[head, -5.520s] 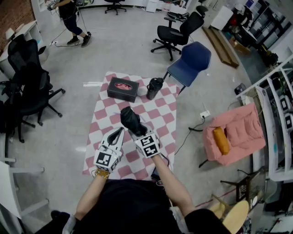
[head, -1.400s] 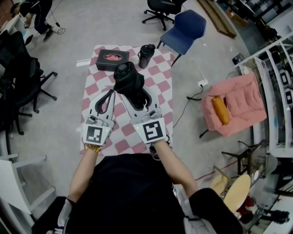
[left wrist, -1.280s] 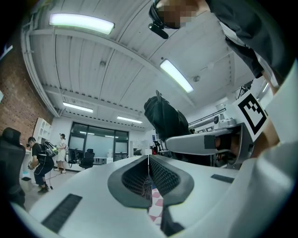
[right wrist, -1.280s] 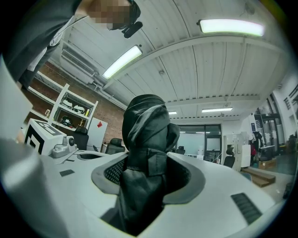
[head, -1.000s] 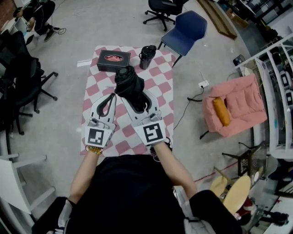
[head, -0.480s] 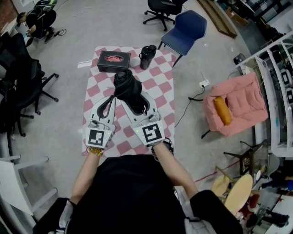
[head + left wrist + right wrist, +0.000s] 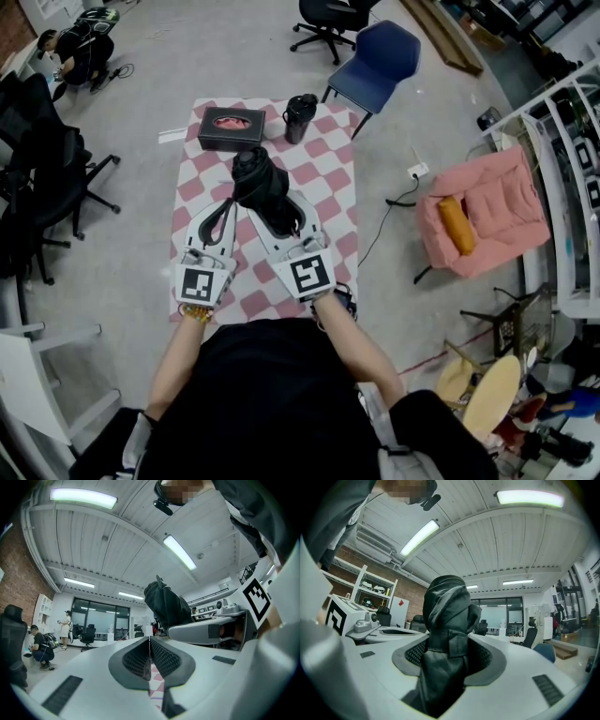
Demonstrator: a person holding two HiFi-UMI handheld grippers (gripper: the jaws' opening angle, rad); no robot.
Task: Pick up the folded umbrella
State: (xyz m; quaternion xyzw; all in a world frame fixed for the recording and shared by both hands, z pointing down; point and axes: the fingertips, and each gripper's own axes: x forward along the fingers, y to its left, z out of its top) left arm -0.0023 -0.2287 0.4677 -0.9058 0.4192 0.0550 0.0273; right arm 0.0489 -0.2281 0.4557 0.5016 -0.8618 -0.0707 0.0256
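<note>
Now the right gripper (image 7: 449, 658) clamps the folded umbrella (image 7: 447, 613), raised above the checkered mat (image 7: 337, 178); the left gripper (image 7: 150, 654) beside it has its jaws pressed together, empty

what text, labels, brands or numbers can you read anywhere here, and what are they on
No readable words or numbers in any view.
Left marker cube and right marker cube: black-and-white square patterns only, no letters.
Black box: pink picture on the lid; any print is too small to read.
Dark tumbler: no label can be made out.
</note>
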